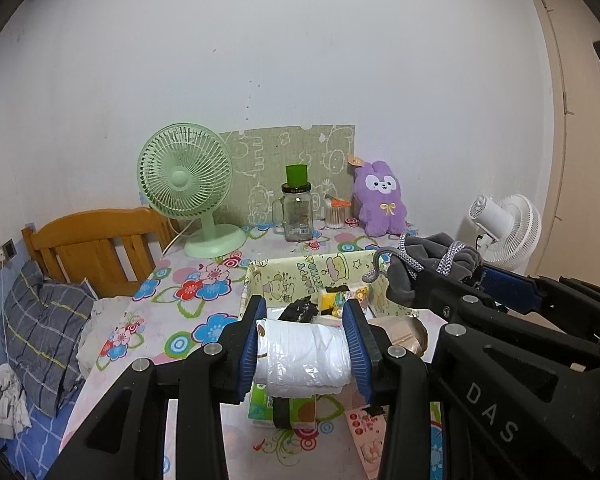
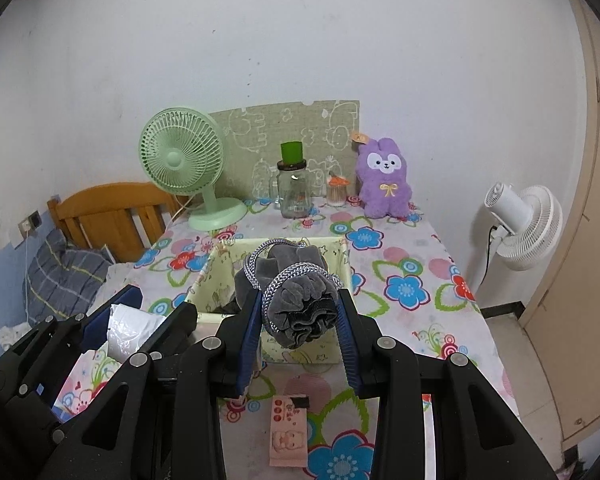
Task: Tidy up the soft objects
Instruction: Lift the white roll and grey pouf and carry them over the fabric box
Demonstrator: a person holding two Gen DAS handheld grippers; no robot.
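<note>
My left gripper [image 1: 305, 344] is shut on a white roll of plastic bags [image 1: 304, 354], held above the table in front of the yellow cartoon-print storage box [image 1: 312, 276]. The roll also shows in the right wrist view [image 2: 130, 328]. My right gripper [image 2: 300, 316] is shut on a grey velvet drawstring pouch [image 2: 296, 292] with a grey-white cord, held over the box [image 2: 216, 280]. The pouch also shows in the left wrist view [image 1: 432, 268], right of the box. Several small items lie inside the box. A purple plush bunny [image 1: 381, 200] sits at the table's back.
On the floral tablecloth [image 2: 404, 280] stand a green desk fan [image 1: 188, 188], a glass jar with a green cup [image 1: 297, 208] and a cotton-swab holder [image 1: 335, 214]. A tissue pack [image 1: 282, 408] and a pink packet [image 2: 289, 432] lie near me. A white floor fan [image 2: 524, 228] stands right; a bed [image 1: 44, 320] left.
</note>
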